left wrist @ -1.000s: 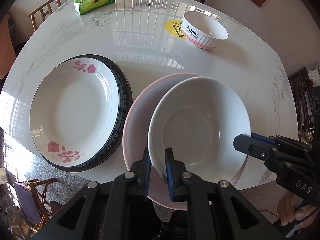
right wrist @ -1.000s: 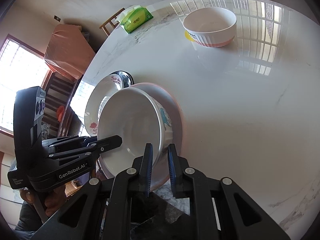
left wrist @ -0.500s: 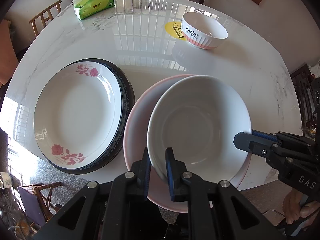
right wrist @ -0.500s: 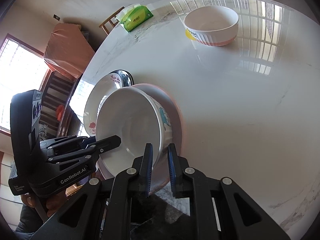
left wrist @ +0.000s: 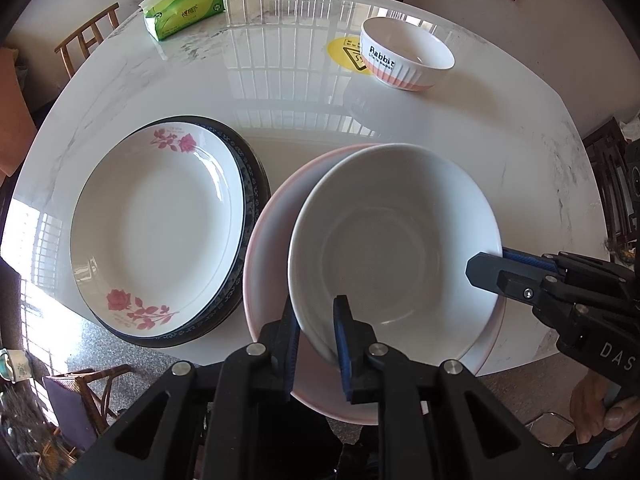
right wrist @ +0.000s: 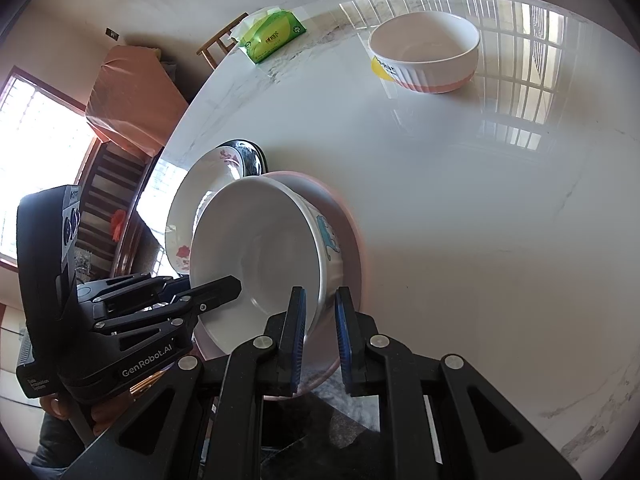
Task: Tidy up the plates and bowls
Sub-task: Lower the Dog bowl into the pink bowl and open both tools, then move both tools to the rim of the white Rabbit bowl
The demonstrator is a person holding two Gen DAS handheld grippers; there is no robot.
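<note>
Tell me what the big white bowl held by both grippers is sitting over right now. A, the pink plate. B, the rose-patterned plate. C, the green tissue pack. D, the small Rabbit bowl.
A: the white bowl, gripped at its rim by the left gripper and the right gripper, sits over the pink plate, whose rim shows around it; the rose plate lies beside it.

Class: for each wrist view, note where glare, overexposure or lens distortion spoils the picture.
Left wrist view: window-grille glare streaks the table beyond the rose plate; the sunlit floor at left burns white; fisheye bends the table edge. Right wrist view: the same glare lies beside the ribbed bowl; the left window is blown out; corners vignette black.
</note>
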